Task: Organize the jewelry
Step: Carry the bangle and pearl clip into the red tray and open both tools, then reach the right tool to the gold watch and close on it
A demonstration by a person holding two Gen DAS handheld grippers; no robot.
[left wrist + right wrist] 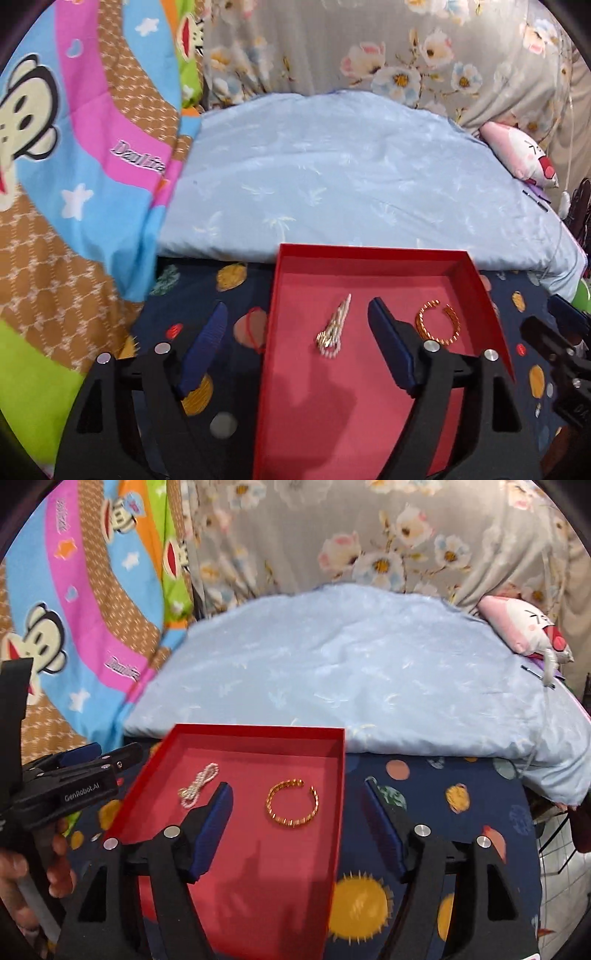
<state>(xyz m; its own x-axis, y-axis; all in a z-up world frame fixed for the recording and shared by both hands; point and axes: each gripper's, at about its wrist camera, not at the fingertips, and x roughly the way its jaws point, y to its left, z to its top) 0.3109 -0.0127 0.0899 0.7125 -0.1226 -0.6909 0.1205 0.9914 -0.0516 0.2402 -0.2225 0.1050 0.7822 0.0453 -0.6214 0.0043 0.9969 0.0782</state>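
Both tools gape wide, holding nothing. Just ahead of our left tool (pixel 295 332) lies the pearl strand (pixel 332 330), between its fingers on the red tray (pixel 369 254) floor; the gold bangle (pixel 292 802) sits between the right tool (pixel 295 816) fingers. We judge the strand light, limp, apt to slip: pinch its bunched end. The bangle is stiff, thin: grip across its band. Beyond lie soft planet-print bedding (pixel 461 812), then a blue pillow (pixel 351 177).

red tray (pixel 480 280) near end cut off, plush toy (pixel 524 627) blurred
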